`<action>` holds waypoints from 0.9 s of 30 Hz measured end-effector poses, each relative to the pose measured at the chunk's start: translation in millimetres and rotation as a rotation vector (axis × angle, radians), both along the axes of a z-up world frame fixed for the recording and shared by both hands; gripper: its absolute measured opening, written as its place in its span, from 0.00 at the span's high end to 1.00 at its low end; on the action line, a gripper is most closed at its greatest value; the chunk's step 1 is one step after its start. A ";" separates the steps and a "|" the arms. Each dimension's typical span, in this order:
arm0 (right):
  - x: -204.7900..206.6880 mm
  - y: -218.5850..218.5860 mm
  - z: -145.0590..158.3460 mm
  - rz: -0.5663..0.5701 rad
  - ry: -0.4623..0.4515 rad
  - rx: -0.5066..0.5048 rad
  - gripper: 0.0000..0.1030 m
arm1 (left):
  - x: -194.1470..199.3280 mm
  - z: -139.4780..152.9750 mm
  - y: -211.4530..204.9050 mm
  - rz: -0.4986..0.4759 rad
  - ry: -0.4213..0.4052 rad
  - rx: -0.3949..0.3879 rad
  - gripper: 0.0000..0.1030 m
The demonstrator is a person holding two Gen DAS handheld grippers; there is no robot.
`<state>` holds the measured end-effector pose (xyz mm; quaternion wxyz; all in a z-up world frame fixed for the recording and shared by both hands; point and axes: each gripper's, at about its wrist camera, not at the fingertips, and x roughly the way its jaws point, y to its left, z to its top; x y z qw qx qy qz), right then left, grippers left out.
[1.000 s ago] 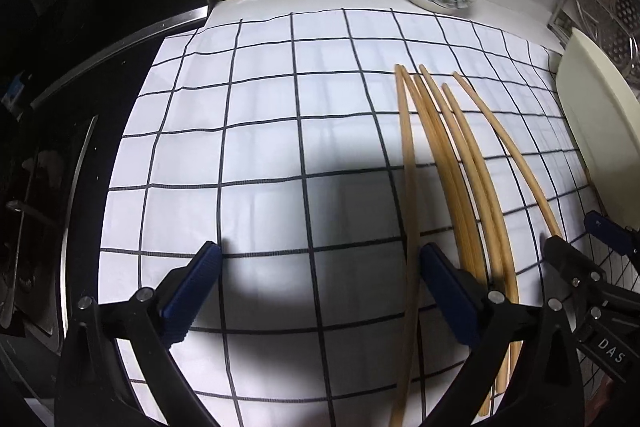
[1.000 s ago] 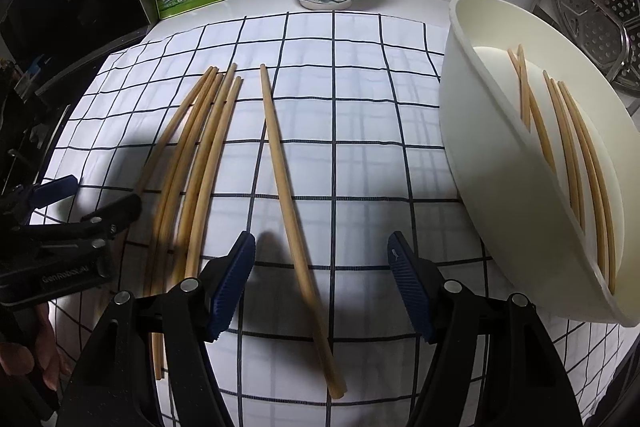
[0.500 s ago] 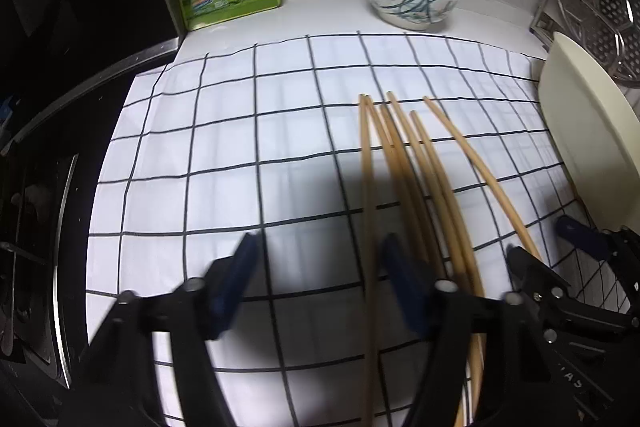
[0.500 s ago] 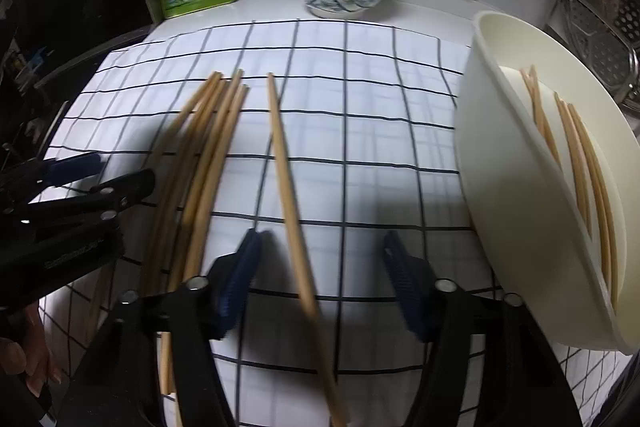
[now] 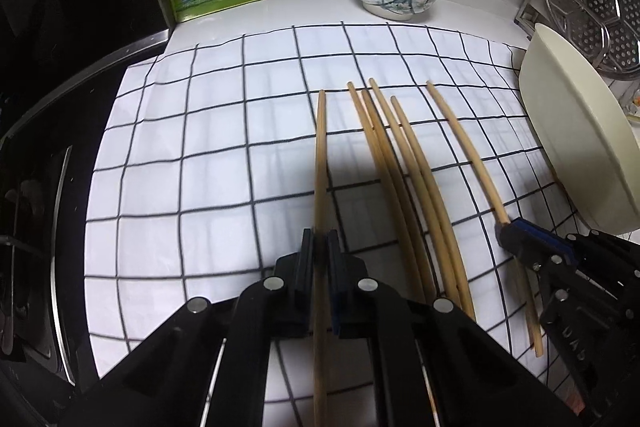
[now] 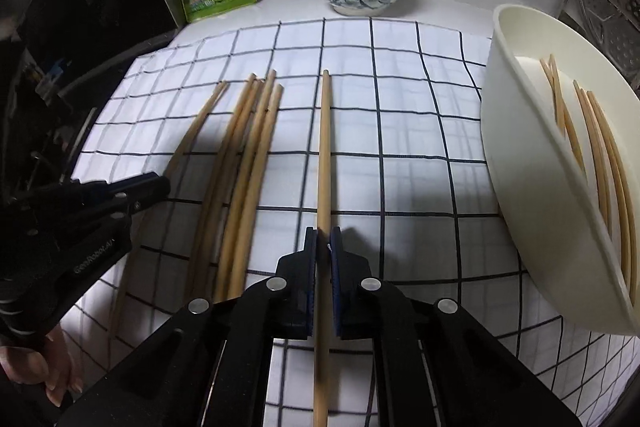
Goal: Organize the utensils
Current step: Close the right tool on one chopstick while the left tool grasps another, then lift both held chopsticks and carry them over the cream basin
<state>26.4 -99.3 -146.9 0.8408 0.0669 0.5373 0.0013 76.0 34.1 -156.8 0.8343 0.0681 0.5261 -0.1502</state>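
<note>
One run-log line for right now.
left gripper: shut on chopstick | right gripper: shut on chopstick | four loose on cloth

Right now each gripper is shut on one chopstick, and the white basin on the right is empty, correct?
Not quite. The white basin holds several chopsticks, as the right wrist view shows. The left gripper and right gripper are each shut on one chopstick.

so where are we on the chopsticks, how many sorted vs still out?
Done: about five chopsticks lie in the cream bowl. In hand: the left gripper and right gripper have just closed, each on one chopstick, the leftmost and rightmost on the checked cloth. Left: four chopsticks between them, untouched.
</note>
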 end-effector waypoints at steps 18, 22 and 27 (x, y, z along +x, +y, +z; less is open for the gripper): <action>-25.4 -44.9 81.7 0.032 -0.139 0.084 0.94 | -22.3 92.1 -36.6 -0.017 -0.103 -0.071 0.93; -32.8 -79.0 99.1 -0.003 -0.177 0.082 0.94 | -24.0 114.8 -68.8 -0.044 -0.107 -0.116 0.93; -45.4 -129.5 121.1 -0.060 -0.232 0.086 0.94 | -34.0 155.3 -109.7 -0.109 -0.165 -0.156 0.93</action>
